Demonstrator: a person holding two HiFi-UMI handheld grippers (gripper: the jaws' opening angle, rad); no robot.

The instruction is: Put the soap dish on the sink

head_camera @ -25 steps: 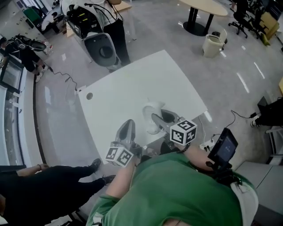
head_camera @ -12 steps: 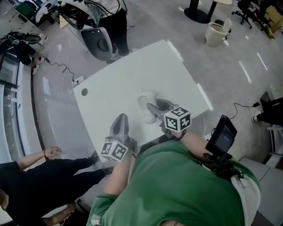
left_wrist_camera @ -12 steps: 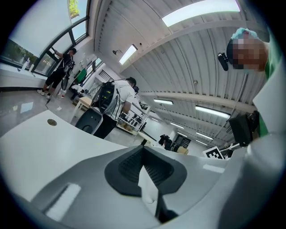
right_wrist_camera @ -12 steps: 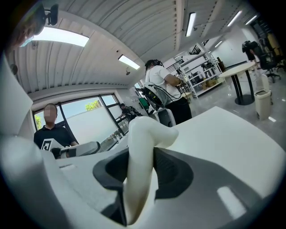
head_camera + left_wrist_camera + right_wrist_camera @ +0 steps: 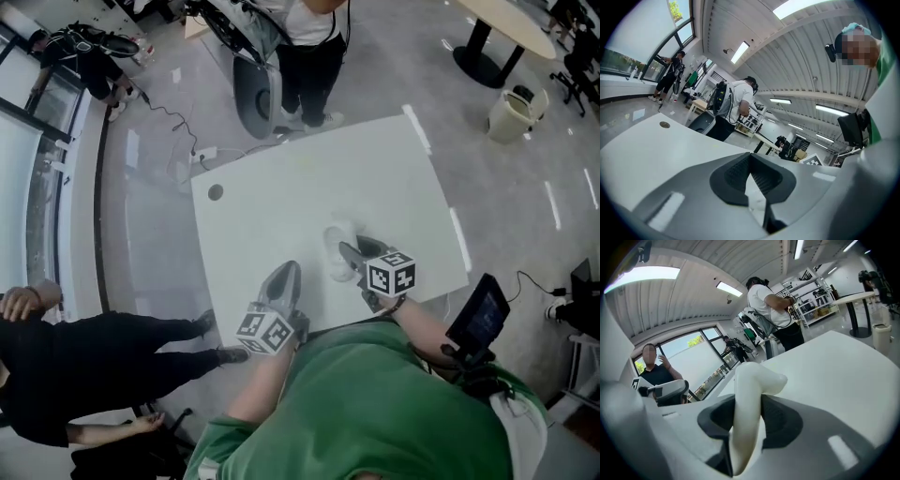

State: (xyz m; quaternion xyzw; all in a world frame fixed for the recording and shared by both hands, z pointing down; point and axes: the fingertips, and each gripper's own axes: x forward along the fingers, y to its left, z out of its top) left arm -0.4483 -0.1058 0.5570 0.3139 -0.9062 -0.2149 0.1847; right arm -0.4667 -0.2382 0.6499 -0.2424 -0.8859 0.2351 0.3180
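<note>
The soap dish [image 5: 337,251] is a white, curved piece, held just above the white table [image 5: 309,178] near its front edge. My right gripper [image 5: 354,255] is shut on it. In the right gripper view the dish [image 5: 752,380] stands upright between the dark pads [image 5: 780,413], and the gripper [image 5: 747,404] clamps its lower part. My left gripper [image 5: 284,278] hovers to the left of the dish over the table's front edge, apart from it. The left gripper [image 5: 750,157] has its tips together with nothing between them. No sink shows in any view.
A round cable hole [image 5: 216,192] sits at the table's far left corner. A person in a white top [image 5: 314,28] stands at the far edge beside a grey chair [image 5: 255,94]. A person in black [image 5: 94,356] is at the left. A screen [image 5: 478,319] is at my right.
Both grippers have sunk toward the table, the right one further, still with the dish. The head view has swung, so the table sits more to the right. The person in white now stands at the table's far edge.
</note>
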